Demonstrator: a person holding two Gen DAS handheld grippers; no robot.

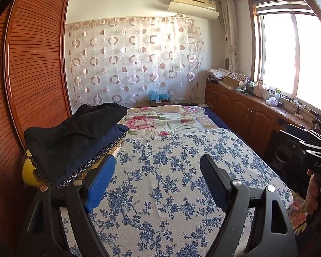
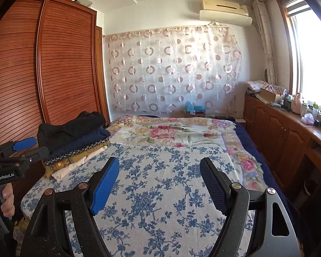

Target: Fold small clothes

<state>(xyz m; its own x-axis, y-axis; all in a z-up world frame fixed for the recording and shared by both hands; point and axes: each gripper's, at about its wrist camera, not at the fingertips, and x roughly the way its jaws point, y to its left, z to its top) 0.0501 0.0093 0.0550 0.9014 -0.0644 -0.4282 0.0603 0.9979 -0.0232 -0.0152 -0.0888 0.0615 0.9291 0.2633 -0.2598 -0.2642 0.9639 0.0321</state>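
Note:
A stack of folded clothes lies at the bed's left edge, with a black garment on top and navy, patterned, yellow and cream pieces under it. My left gripper hangs open over the blue-flowered white cloth, just right of the stack, with nothing between its fingers. My right gripper is open too and empty, above the same cloth. In the right wrist view the left gripper shows at the left, held by a hand beside the stack.
A pink-flowered blanket covers the far half of the bed. A slatted wooden wardrobe stands close on the left. Low wooden cabinets with clutter on top run under the window on the right. A patterned curtain hangs on the back wall.

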